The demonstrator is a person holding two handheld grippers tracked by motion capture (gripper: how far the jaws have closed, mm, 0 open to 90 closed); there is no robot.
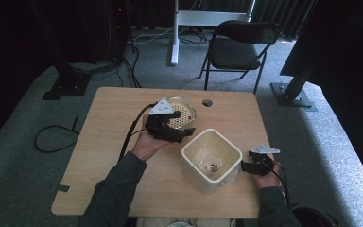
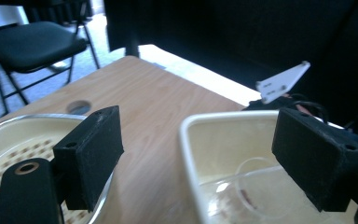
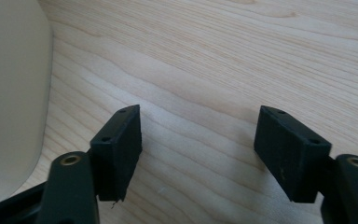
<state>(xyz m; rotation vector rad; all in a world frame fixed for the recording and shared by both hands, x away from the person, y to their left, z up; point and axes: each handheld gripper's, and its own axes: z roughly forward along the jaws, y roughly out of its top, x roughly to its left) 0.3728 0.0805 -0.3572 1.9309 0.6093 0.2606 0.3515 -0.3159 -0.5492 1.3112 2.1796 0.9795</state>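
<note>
A cream square bin (image 1: 211, 158) stands on the wooden table (image 1: 118, 123), with a clear plastic piece and some reddish bits (image 1: 212, 166) inside. Behind it to the left sits a round metal bowl (image 1: 183, 111) with a perforated insert. My left gripper (image 1: 185, 134) hovers between bowl and bin, open and empty. In the left gripper view its jaws frame the bowl (image 2: 18, 135) and the bin's rim (image 2: 191, 135), gripper (image 2: 200, 158). My right gripper (image 1: 244, 166) is beside the bin's right wall, open and empty. In the right gripper view that gripper (image 3: 198, 149) is over bare wood, next to the bin wall (image 3: 9, 93).
A round cable hole (image 1: 207, 102) is in the table near its far edge. A black folding chair (image 1: 238, 45) stands beyond the table, with a white desk leg (image 1: 174, 33) to its left. Cables (image 1: 52, 137) lie on the carpet at the left.
</note>
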